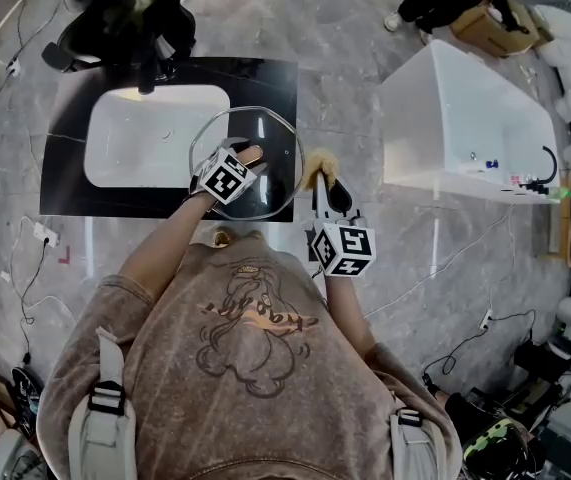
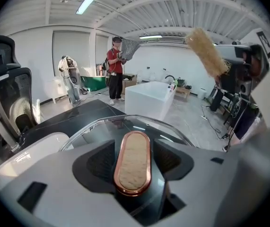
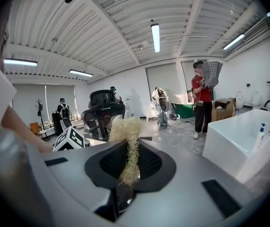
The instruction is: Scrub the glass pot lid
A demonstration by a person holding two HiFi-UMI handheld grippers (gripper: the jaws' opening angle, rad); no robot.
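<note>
One large room opens out below the head camera, with a grey marbled floor (image 1: pixel 355 28). The gripper views show a white ribbed ceiling (image 3: pixel 125 22) with strip lights (image 3: pixel 155 37).

A black counter (image 1: pixel 65 108) stands in the middle of the floor.
- Right of the counter, well apart from it, is a white bathtub (image 1: pixel 465 118).
- Behind the counter stands a black office chair (image 1: pixel 125 18).
- Left of the counter, cables and a power strip (image 1: pixel 43 234) lie on the floor.
- Beyond the counter, a person in a red top (image 3: pixel 202 96) stands near the bathtub.
- A white basin (image 1: pixel 155 138) is set into the counter.
- The camera wearer, in a tan sweatshirt (image 1: pixel 245 368), stands at the counter's near edge.

The glass pot lid (image 1: pixel 273 143) sits at the counter's right part, its rim overlapping the basin's right end. The left gripper (image 1: pixel 246 159) is over the lid. Its jaws stand apart on either side of the lid's oval, copper-rimmed handle (image 2: pixel 132 167) — close to it, with a thin dark gap on one side.

The right gripper (image 1: pixel 323 182) hangs just off the counter's right edge. Its jaws are clamped on a straw-coloured fibre scrubber (image 3: pixel 127 126).

Each gripper carries a marker cube (image 1: pixel 343 248) — black-and-white square patterns, no letters. The sweatshirt's front has a line drawing with script too small to read.
</note>
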